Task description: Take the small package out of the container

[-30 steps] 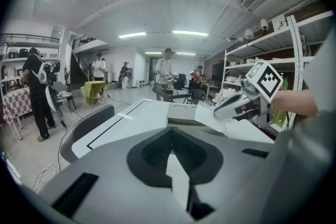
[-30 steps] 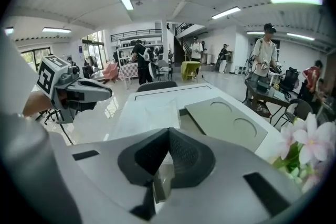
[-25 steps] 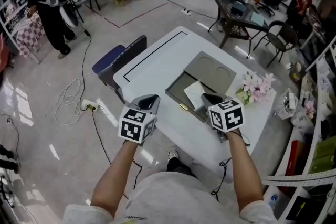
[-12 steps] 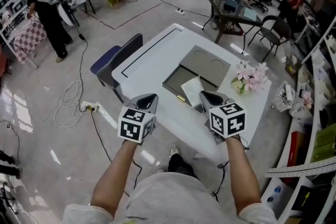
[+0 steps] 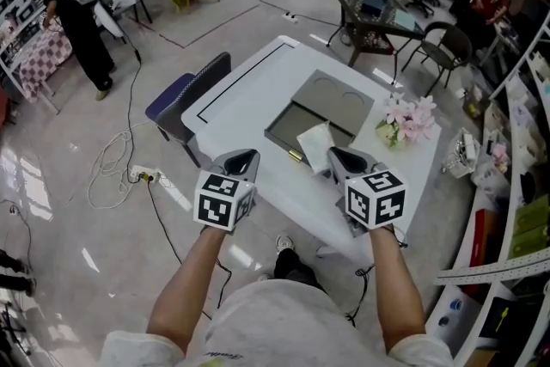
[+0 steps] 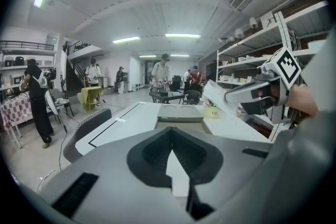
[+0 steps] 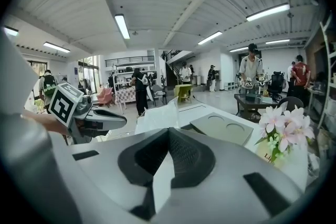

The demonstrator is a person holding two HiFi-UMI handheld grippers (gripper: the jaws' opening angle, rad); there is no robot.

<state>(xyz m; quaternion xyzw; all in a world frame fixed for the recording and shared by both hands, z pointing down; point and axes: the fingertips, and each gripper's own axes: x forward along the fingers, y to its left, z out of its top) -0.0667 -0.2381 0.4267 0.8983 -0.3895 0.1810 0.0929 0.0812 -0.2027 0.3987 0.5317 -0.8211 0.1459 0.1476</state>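
Small package (image 5: pixel 314 145) sat pinched in your right gripper (image 5: pixel 335 154), jaws drawn narrow on its lower edge. It stood up over the near corner of the open grey container (image 5: pixel 290 121) on the white table (image 5: pixel 249 90), hiding that corner and whatever lay beneath it. Your left gripper (image 5: pixel 242 157) hung at the table's near edge with its jaws pressed together on nothing, and the package's pale surface was too washed out to show any detail.
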